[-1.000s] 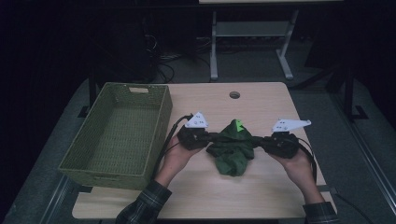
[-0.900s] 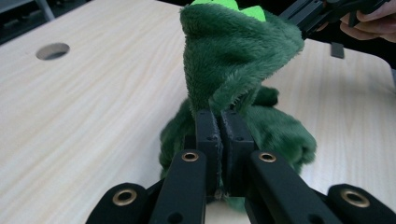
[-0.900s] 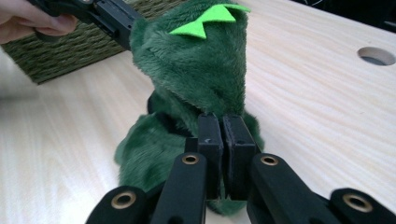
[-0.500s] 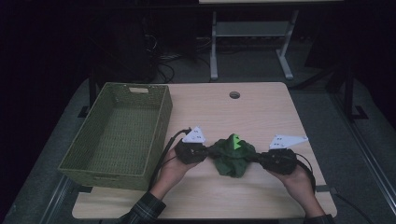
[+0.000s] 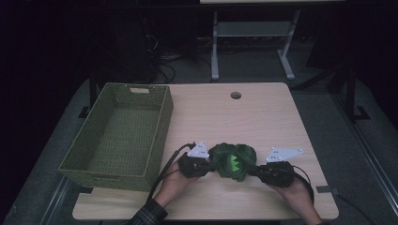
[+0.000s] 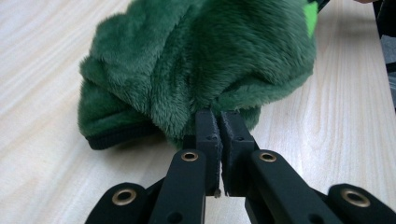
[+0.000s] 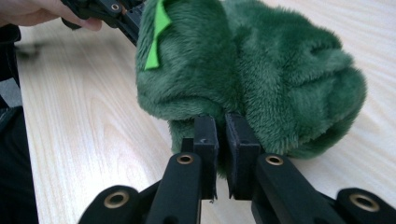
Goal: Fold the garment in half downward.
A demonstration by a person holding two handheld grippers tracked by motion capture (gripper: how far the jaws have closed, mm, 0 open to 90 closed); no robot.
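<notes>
Pinching the green plush garment [image 5: 233, 161] from both ends, the left gripper [image 5: 212, 166] clamps its fur at nine o'clock and the right gripper [image 5: 252, 170] at three o'clock, whose jaws have just been easing apart with fur between them; the bundle rests on the counter [image 5: 263, 117] near its front edge; farther off, at ten o'clock, sits a woven green basket [image 5: 119, 133].

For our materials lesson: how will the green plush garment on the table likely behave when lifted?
The garment probably flops and sags: it lies bunched in soft folds. Likely light for its bulk, being fluffy pile. Unlikely to slip, since each tool pinches the fur.
</notes>
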